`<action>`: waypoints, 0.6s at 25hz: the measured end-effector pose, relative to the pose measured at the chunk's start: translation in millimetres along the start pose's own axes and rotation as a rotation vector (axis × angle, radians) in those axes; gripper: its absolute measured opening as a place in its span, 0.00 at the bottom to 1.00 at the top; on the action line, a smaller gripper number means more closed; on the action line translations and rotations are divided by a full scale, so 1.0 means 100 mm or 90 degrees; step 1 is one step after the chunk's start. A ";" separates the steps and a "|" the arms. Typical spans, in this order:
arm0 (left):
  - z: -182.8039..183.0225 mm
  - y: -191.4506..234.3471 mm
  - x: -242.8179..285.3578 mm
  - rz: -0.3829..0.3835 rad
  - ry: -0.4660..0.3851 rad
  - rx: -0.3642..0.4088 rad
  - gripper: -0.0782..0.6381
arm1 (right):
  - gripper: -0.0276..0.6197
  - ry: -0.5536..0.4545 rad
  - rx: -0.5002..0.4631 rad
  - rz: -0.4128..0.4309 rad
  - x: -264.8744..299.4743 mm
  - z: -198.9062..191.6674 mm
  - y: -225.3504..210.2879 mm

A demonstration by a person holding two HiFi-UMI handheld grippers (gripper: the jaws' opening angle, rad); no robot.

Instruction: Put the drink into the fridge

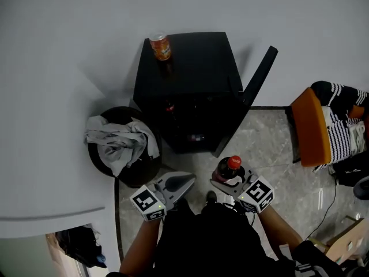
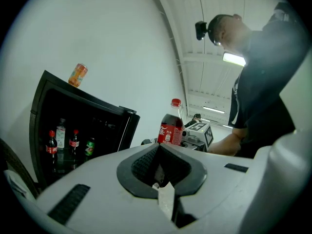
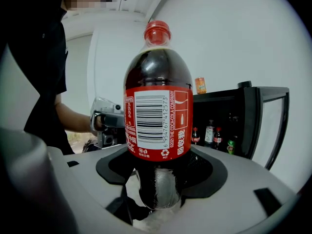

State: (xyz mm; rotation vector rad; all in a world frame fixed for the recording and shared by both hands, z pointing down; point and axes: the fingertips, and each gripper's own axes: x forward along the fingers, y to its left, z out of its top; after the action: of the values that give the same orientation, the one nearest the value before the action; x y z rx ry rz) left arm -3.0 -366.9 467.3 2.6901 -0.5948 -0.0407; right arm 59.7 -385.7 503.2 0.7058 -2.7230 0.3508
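A cola bottle (image 3: 158, 116) with a red cap and red label stands upright in my right gripper (image 3: 158, 182), which is shut on its lower body. From the head view the bottle (image 1: 228, 167) and right gripper (image 1: 223, 180) hang low, just in front of the black mini fridge (image 1: 190, 85). The fridge door (image 1: 253, 88) is swung open to the right. Inside the fridge (image 2: 73, 130) several small bottles (image 2: 73, 143) stand on a shelf. My left gripper (image 1: 185, 183) is beside the right one, jaws shut with nothing between them (image 2: 158, 155).
An orange can (image 1: 160, 46) stands on the fridge top. A round black bin (image 1: 124, 172) with grey cloth (image 1: 118, 143) sits left of the fridge. A chair with an orange seat (image 1: 311, 126) and striped clothing is at the right. The person's legs are below.
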 end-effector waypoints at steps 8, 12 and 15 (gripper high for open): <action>0.07 0.39 -0.21 -0.058 0.008 -0.006 0.12 | 0.50 -0.004 0.004 -0.067 0.41 0.23 -0.11; 0.16 0.64 -0.37 -0.062 -0.001 -0.002 0.12 | 0.50 0.007 -0.011 -0.099 0.66 0.33 -0.17; 0.16 0.78 -0.50 -0.078 0.004 0.003 0.12 | 0.50 0.007 -0.015 -0.117 0.87 0.41 -0.19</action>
State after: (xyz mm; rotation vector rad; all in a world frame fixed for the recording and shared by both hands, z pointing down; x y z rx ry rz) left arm -82.0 -417.5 479.4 2.7266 -0.4276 -0.0636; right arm -12.8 -452.0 498.7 0.9363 -2.6209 0.2791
